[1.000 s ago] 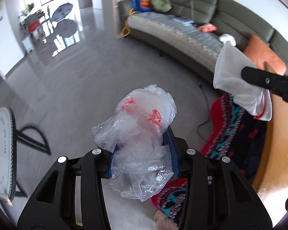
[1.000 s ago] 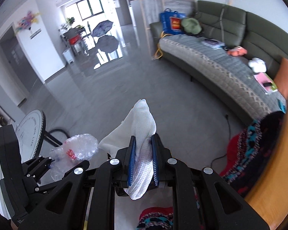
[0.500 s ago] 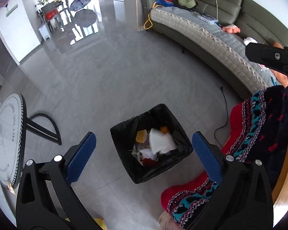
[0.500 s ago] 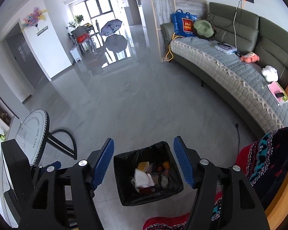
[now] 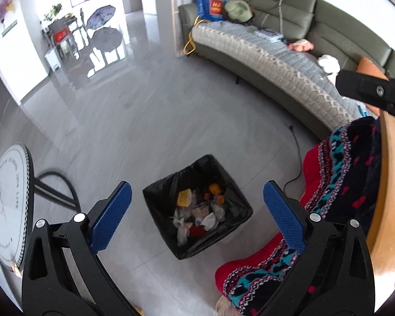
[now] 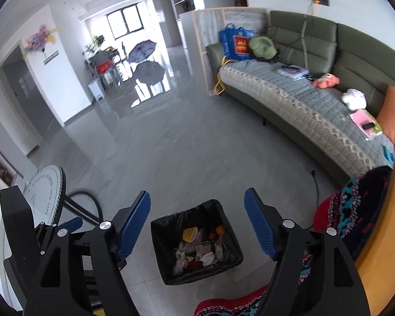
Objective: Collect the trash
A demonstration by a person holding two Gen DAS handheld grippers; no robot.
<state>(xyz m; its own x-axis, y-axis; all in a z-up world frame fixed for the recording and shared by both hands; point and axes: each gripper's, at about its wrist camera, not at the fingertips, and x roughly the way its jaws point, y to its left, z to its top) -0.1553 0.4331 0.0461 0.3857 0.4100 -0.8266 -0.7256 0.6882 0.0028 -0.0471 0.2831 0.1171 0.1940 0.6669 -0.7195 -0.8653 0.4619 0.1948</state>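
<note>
While both tools hang above the grey tiled floor point(image 5: 150, 121), neither holds anything: the left gripper point(image 5: 197, 205) has its blue-padded jaws spread wide and bare, and the right gripper point(image 6: 197, 218) is released just the same, its pads far apart with nothing between them.

Framed between the fingers in both views stands the trash bin point(image 5: 171, 184) point(image 6: 168, 223), a square container lined with a black bag whose edge folds over the rim. It sits on the floor directly below the grippers, not touching either. Inside lies a heap of trash point(image 5: 197, 213) point(image 6: 197, 250) — a yellow scrap towards the back left, something orange at the back right, crumpled white and clear pieces in the middle, and a red bit near the front wall. Individual items are too small to name with certainty.

Just right of the bin, a red, teal and black patterned blanket point(image 5: 342, 179) drapes down over the edge of a wooden table point(image 5: 389, 184), its lower folds near the bin but apart from it. To the left stands a round side table point(image 5: 5, 202) with a dotted rim and black legs.

Farther off, a long green sofa point(image 6: 316, 39) curves along the wall, its seat under a grey quilted cover point(image 6: 302, 102); a blue shopping bag point(image 6: 235, 42) and a green hat point(image 6: 262, 44) rest at its far end. Beyond — two open umbrellas point(image 6: 144, 58) on the shiny floor near the window.
</note>
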